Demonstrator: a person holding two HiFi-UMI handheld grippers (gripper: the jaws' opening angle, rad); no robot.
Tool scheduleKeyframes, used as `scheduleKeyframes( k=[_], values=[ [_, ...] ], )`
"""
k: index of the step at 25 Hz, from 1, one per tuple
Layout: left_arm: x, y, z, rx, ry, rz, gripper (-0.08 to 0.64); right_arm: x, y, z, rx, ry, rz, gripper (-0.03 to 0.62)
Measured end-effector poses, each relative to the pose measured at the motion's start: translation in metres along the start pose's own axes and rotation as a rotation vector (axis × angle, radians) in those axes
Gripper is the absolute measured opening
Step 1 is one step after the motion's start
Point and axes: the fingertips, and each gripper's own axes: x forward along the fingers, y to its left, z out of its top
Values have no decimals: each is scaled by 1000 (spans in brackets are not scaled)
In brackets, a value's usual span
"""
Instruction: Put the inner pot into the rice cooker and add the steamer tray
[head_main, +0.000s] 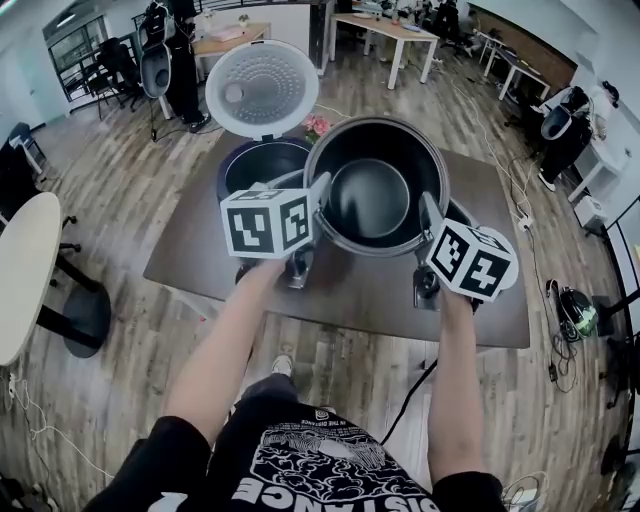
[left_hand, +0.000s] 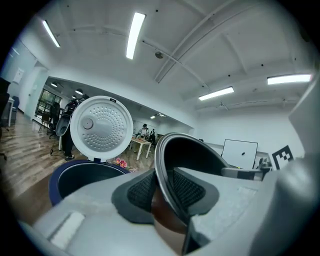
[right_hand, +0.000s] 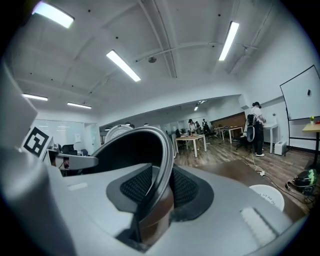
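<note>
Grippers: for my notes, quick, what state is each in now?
Left gripper: shut on the rim of the inner pot.
Right gripper: shut on the opposite rim of the inner pot.

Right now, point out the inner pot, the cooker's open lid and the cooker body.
inner pot (head_main: 370, 195): head view, its inside floor.
open lid (head_main: 262, 88): head view, centre of its perforated underside.
cooker body (head_main: 260, 168): head view, inside its open well.

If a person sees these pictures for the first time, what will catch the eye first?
The big dark inner pot stands out, held over the brown table with the left claw and the right claw each clamped on its rim, on opposite sides. Just to its left sits the dark blue rice cooker, its white dotted lid standing open.
</note>
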Motion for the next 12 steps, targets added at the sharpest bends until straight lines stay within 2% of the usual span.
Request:
scheduleKeyframes(
  k=[12],
  values=[
    [-42, 70, 42, -6, -63, 99, 118, 49, 81, 19, -20, -1, 125, 110]
  ],
)
